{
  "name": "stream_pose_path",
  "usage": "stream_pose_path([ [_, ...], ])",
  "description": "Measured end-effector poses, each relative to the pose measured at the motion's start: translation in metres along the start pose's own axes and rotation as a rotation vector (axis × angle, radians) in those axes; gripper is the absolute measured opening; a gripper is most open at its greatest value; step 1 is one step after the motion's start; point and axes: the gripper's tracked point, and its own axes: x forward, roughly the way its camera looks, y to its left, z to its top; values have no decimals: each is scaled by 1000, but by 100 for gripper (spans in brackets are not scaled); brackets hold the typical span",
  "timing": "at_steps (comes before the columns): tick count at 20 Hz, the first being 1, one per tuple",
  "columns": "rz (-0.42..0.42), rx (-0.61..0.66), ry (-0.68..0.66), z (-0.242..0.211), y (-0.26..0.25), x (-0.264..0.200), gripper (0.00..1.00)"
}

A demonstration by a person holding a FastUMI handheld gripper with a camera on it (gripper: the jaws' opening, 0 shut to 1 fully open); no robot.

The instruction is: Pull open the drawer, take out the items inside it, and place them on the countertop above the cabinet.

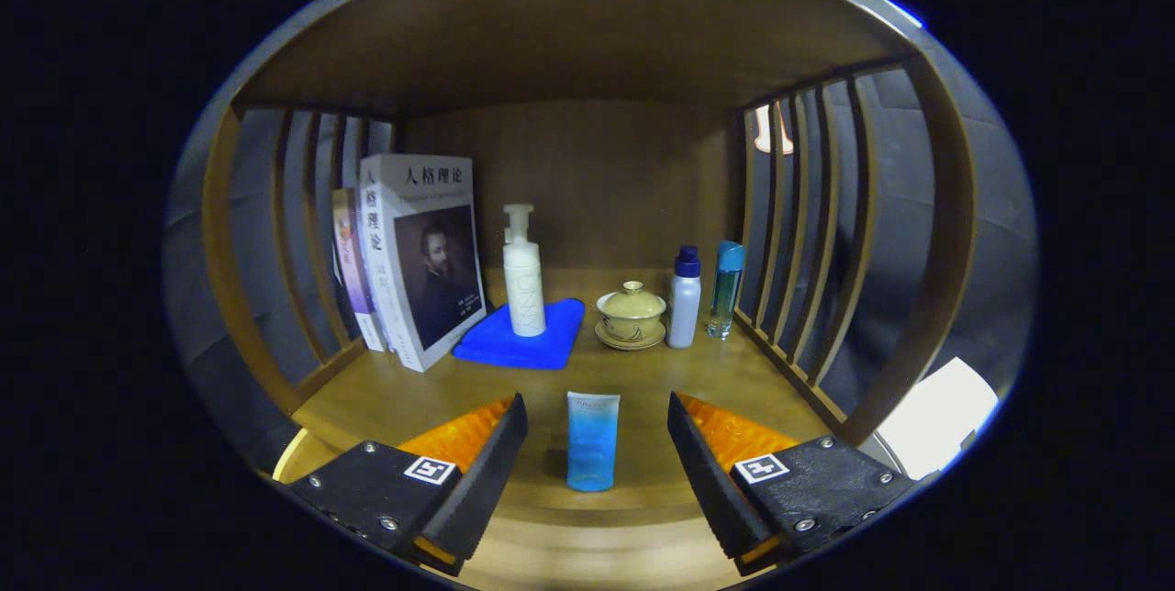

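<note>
Shelf: wooden countertop (643, 371) under a wooden top, plain wooden back panel, slatted sides left and right.
Tube: one blue tube (592, 441), pale at its flat crimped end, deeper blue toward the cap end. It stands on its cap near the front edge, long axis upright, crimped end up.
Tube's place: between the two fingers, touching neither, gaps showing on both sides.
Gripper: gripper (597, 444) wide open, holding nothing; its fingers flank the tube at the front edge.
Books: two books (418, 256) upright at the left side by the slats, the bigger one in front with a portrait on its cover.
Cloth: one blue cloth (523, 345) lying flat, mid-shelf, just right of the books.
Pump bottle: one white pump bottle (523, 274) standing on the cloth.
Cup: one lidded cup (631, 314) on a saucer, right of the cloth.
Small bottles: two at the right side, a white bottle (684, 297) with a dark blue cap just beside the cup, and a clear bottle (725, 290) with a blue cap next to the slats.
</note>
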Motion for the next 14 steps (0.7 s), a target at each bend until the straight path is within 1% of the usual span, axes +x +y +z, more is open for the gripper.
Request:
stream_pose_path([
  [5, -13, 18, -74, -6, 7, -55, 95],
  [9, -21, -22, -136, -5, 14, -94, 95],
  [12, 0, -28, -196, -5, 26, -120, 94],
  [14, 3, -26, -208, -15, 28, -136, 94],
])
